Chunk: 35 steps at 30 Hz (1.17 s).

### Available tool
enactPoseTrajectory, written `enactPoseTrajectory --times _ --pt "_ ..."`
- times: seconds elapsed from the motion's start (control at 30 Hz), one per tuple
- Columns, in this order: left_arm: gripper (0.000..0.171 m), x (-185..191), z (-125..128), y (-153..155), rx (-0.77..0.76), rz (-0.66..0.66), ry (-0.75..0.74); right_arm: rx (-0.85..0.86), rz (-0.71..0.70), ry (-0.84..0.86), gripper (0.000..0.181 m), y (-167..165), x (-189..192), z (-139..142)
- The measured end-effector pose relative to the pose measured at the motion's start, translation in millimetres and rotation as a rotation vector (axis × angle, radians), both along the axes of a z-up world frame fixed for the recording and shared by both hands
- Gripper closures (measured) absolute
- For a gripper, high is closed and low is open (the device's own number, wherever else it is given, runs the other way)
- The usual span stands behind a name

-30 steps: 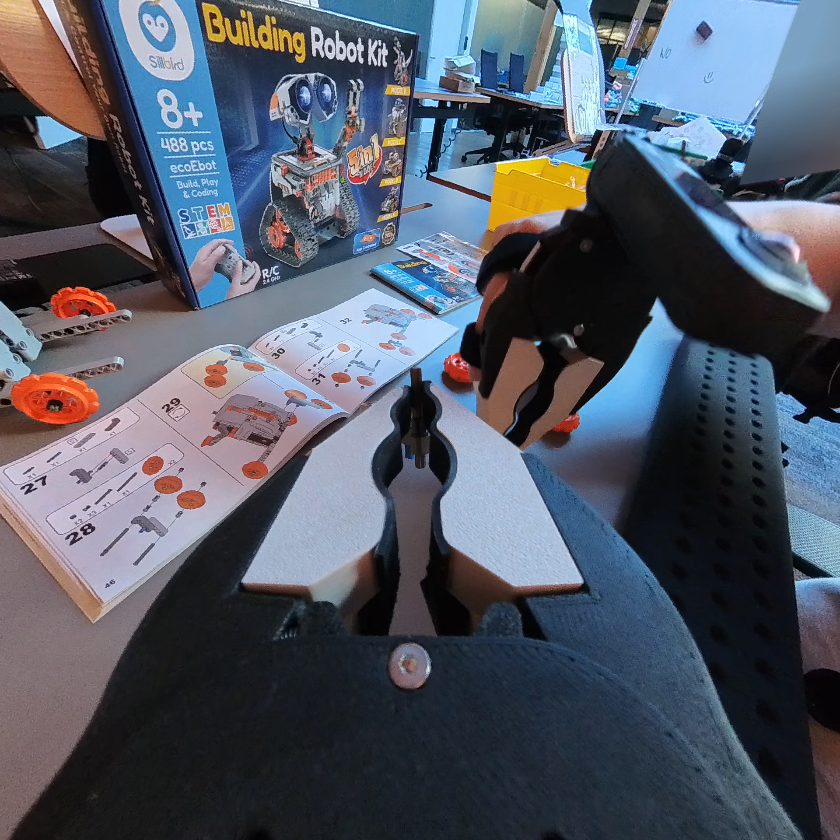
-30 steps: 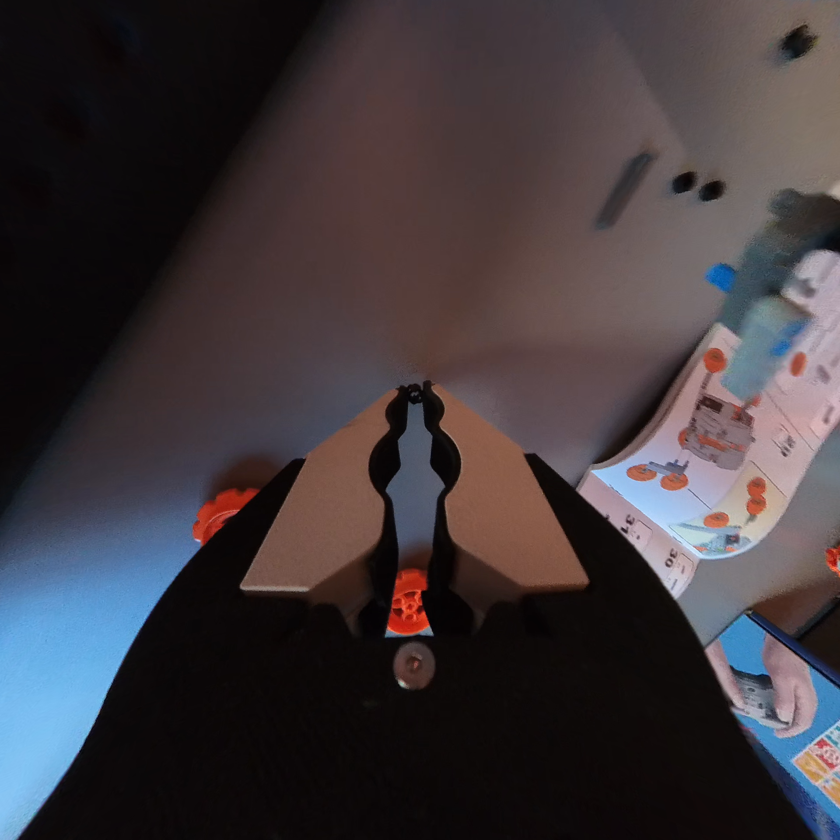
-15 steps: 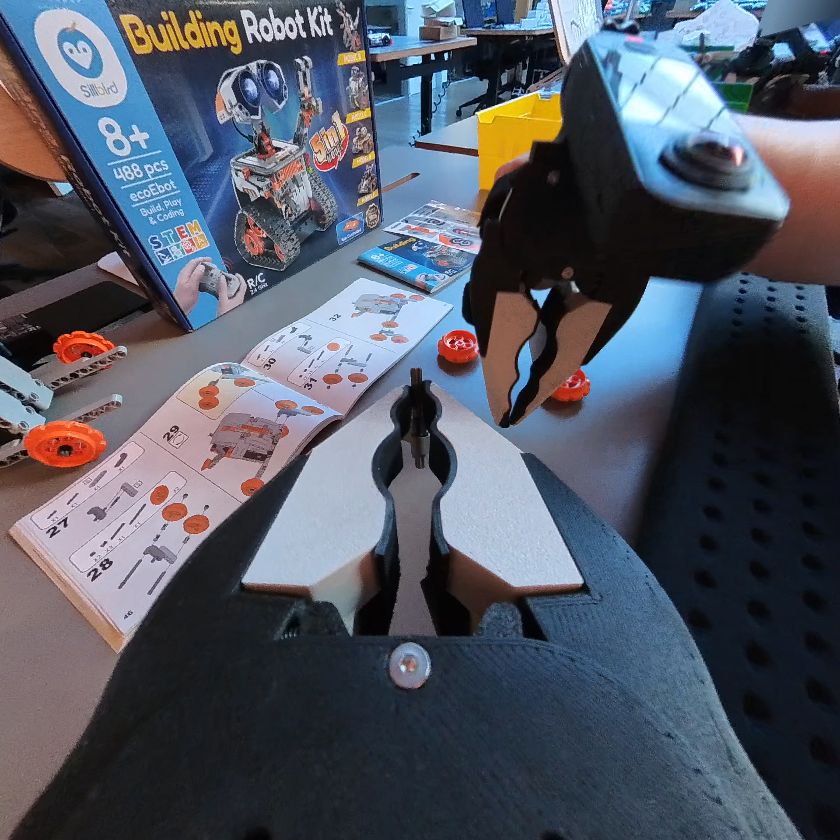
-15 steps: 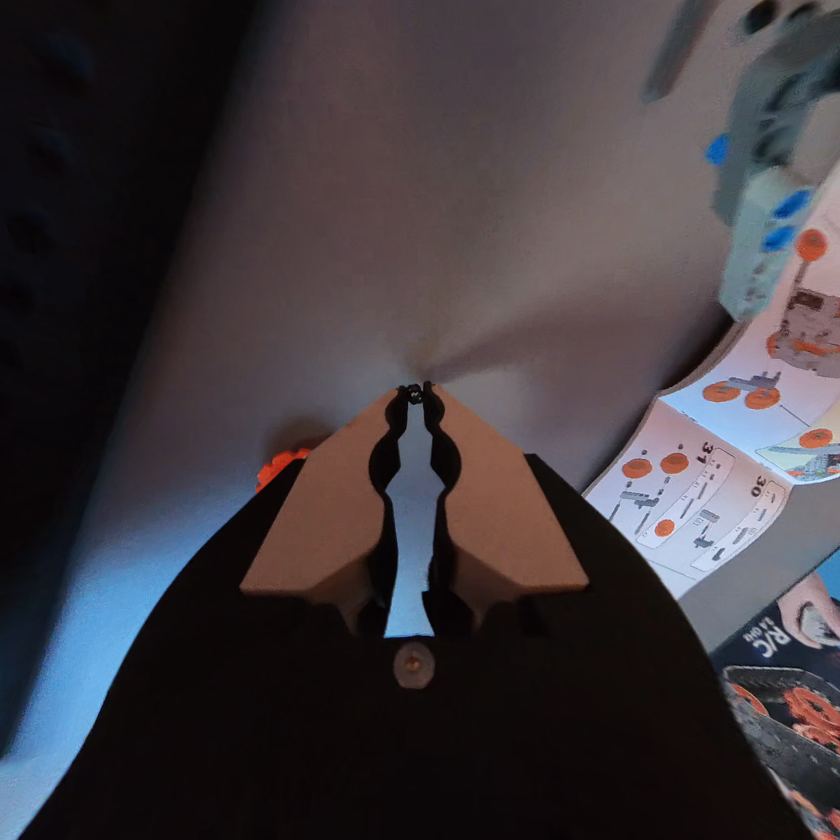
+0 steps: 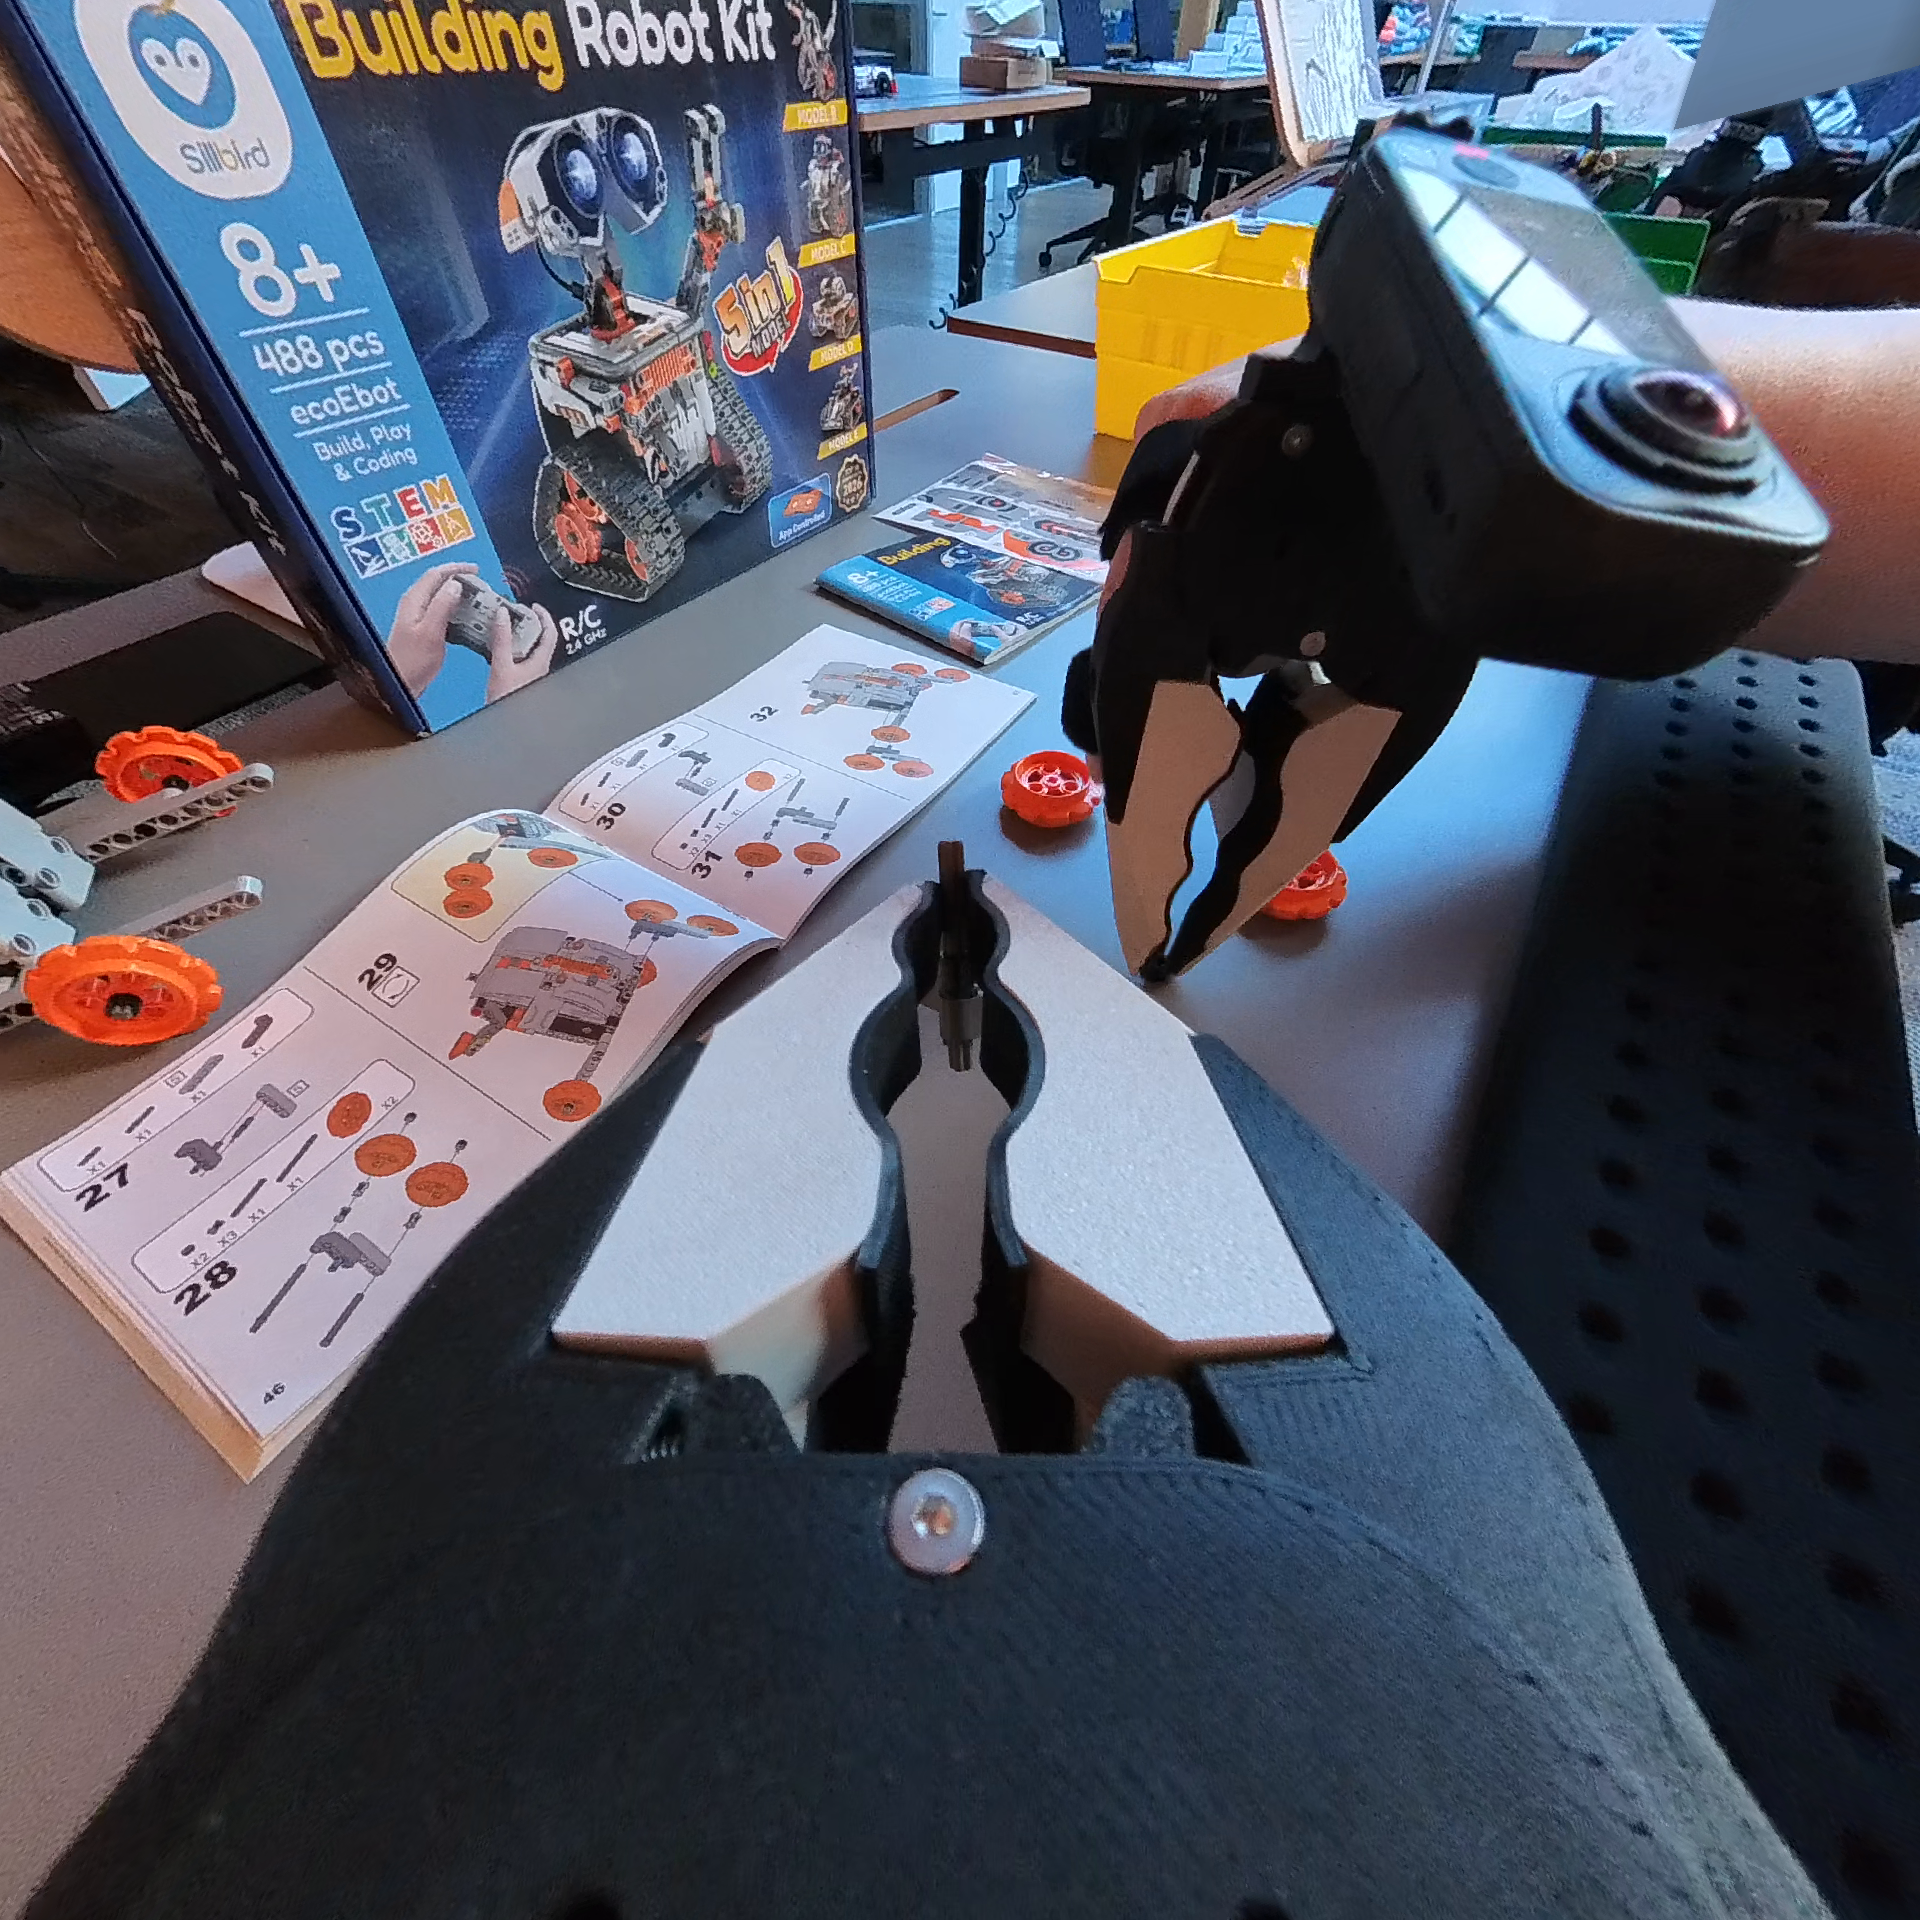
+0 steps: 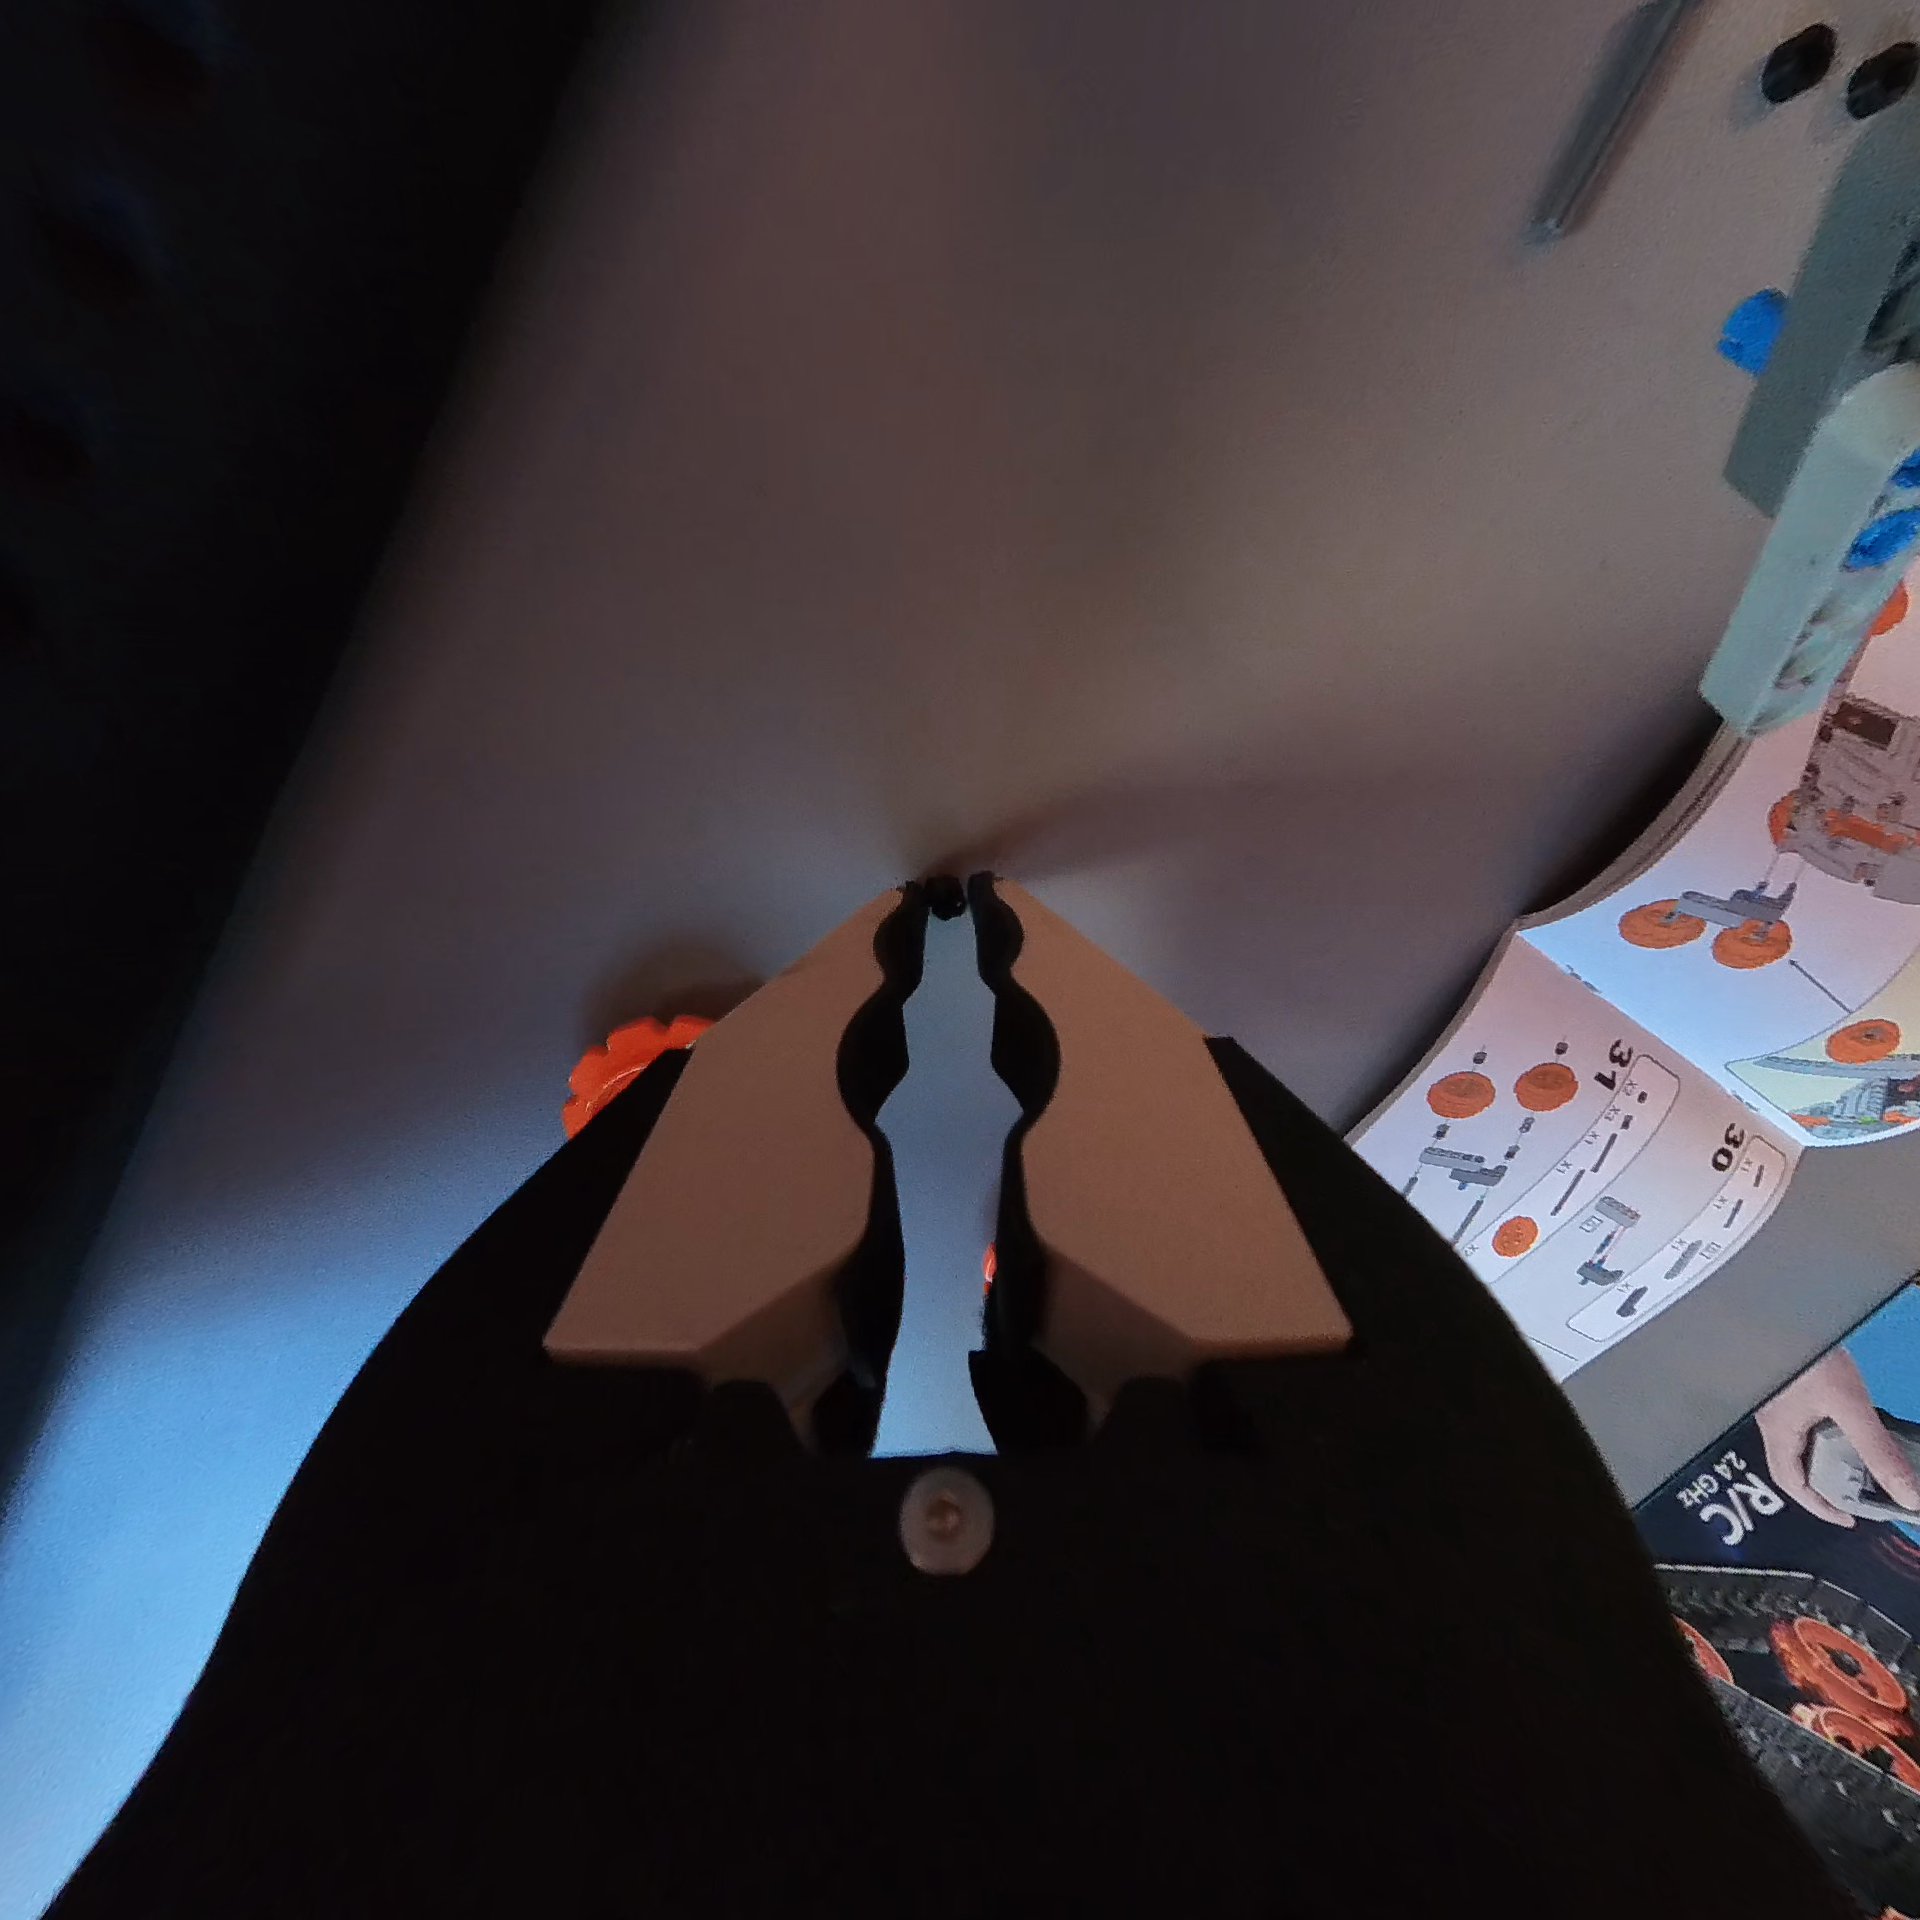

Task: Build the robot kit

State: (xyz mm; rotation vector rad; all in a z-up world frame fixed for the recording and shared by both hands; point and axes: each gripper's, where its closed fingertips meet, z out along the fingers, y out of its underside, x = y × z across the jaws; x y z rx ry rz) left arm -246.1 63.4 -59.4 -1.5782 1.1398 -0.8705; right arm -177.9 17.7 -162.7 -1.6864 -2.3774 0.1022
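Both tongs are clenched — left tongs [image 5: 951, 914] on a thin dark rod [image 5: 954, 971], right tongs [image 6: 948, 896] on a tiny black peg [image 6: 943, 900] at the tabletop [image 6: 935, 468] — with wheels [image 5: 1049, 790] lying loose.

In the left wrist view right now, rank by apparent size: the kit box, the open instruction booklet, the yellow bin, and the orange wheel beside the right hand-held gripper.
1. kit box
2. open instruction booklet, though it lies nearer the camera
3. yellow bin, farther off and partly hidden
4. orange wheel
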Motion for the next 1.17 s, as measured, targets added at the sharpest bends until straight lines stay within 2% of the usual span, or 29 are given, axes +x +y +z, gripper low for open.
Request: enactPoseTrajectory --times 0.17,0.23,0.3,0.4,0.47,0.6,0.73,0.83,1.03,1.17 --pt "0.171 0.2 -0.8 -0.3 -0.002 -0.001 0.003 -0.004 -0.023 0.019 0.176 2.1 -1.3 1.9" --pt "0.171 0.7 -0.7 -1.3 0.001 -0.004 0.004 0.034 -0.032 0.089 0.176 6.7 -7.4 16.2" --pt "0.171 1.8 0.6 -3.1 0.015 -0.006 0.005 0.083 -0.068 0.265 0.176 15.6 -21.6 56.7" --pt "0.171 5.4 5.1 -9.5 0.07 -0.016 0.007 0.036 -0.09 0.669 0.177 17.9 -45.8 143.5" --pt "0.171 8.5 10.3 -15.5 0.126 -0.032 0.002 -0.005 -0.084 0.863 0.177 21.9 -51.9 177.5" --pt "0.171 10.5 24.2 -27.4 0.269 -0.046 -0.028 -0.184 0.022 1.039 0.177 6.3 -59.8 177.1" --pt "0.171 9.4 39.2 -37.2 0.401 -0.044 -0.065 -0.355 0.022 1.194 0.177 3.0 -56.6 179.4" --pt "0.171 9.3 48.2 -43.9 0.439 -0.049 -0.102 -0.459 0.065 1.279 0.177 -3.7 -57.6 189.9" --pt "0.171 4.5 66.2 -52.2 0.4 -0.076 -0.22 -0.636 0.162 1.411 0.177 -20.2 -55.3 215.6" --pt "0.171 14.7 89.6 -56.9 0.282 -0.172 -0.261 -0.77 0.253 1.583 0.177 -29.1 -35.5 255.9"
